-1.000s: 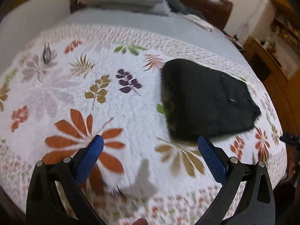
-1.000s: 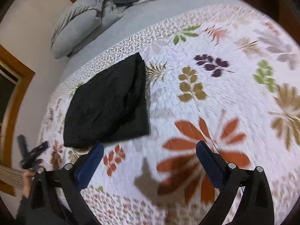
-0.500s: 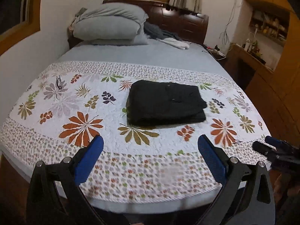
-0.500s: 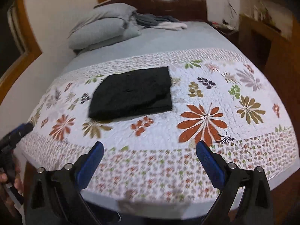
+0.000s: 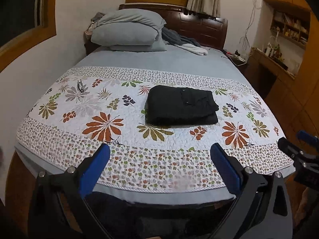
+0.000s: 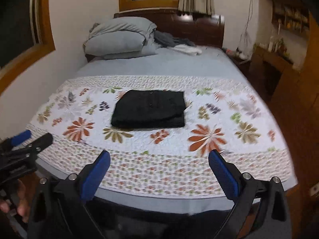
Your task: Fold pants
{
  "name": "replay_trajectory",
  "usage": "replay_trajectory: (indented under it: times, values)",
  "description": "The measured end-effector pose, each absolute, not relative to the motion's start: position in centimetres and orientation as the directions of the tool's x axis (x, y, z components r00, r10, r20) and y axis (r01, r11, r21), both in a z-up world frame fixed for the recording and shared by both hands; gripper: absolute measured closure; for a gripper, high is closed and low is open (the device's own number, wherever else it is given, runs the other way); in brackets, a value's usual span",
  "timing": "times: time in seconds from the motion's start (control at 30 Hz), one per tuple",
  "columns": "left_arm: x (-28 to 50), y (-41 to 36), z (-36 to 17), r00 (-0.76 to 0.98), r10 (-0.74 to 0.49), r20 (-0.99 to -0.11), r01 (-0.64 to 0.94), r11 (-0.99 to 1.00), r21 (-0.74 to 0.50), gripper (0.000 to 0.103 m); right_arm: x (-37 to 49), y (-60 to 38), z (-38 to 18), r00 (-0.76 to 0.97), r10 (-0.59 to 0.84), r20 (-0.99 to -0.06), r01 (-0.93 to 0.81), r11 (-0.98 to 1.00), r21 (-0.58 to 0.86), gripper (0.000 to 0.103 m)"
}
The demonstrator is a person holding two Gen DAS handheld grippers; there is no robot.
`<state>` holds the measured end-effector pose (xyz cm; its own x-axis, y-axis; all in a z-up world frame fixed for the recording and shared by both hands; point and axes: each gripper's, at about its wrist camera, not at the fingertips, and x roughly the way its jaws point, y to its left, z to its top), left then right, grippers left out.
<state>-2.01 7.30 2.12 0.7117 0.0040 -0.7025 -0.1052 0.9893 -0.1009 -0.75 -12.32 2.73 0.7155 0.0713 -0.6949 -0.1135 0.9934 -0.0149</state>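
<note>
The pants (image 5: 181,105) lie on the quilt (image 5: 111,119) as a compact dark rectangle, several layers deep, with a button visible on the top face; in the left wrist view they sit at 12 o'clock from the left gripper (image 5: 159,169), well apart from it, and in the right wrist view (image 6: 149,109) at 11 o'clock from the right gripper (image 6: 159,171), also well apart. Both grippers stand wide, jaws spread and holding nothing, hovering off the foot edge of the bed (image 5: 179,63). The right gripper appears at 3 o'clock in the left wrist view, and the left gripper at 9 o'clock in the right wrist view, with a hand (image 6: 16,201) on its grip. Judgement: folding appears complete, since the stack edges are roughly aligned and no leg trails loose. Handling: the fabric looks like a soft, medium-weight woven cloth, not slippery and not fragile; it will sag and unfold if lifted by a single layer or corner. If repositioning is required, take hold at the folded edge at 6 o'clock of the stack, pinching all layers together, one gripper near each end. Pillows (image 5: 127,31) and loose clothes (image 5: 183,41) lie at 12 o'clock beyond the pants; glasses (image 5: 80,85) rest on the quilt at 10 o'clock.
</note>
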Motion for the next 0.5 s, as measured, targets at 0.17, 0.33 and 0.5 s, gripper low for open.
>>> replay_trajectory:
  times: [0.17, 0.33, 0.5]
  values:
    - [-3.0, 7.0, 3.0, 0.721, -0.009, -0.693, -0.088, 0.991, -0.104, 0.003, -1.7, -12.4, 3.8, 0.728, 0.074, -0.682, -0.109, 0.994, -0.008, 0.004]
    - [-3.1, 6.3, 3.5, 0.731, -0.022, -0.682, -0.064, 0.993, -0.100, 0.003, -2.6, -12.4, 4.6, 0.744, 0.071, -0.665, -0.105, 0.994, -0.011, 0.004]
    - [-3.2, 6.1, 3.6, 0.743, -0.017, -0.669, -0.063, 0.994, -0.095, 0.003, -3.2, -12.6, 5.5, 0.776, 0.080, -0.626, -0.100, 0.995, 0.002, 0.004]
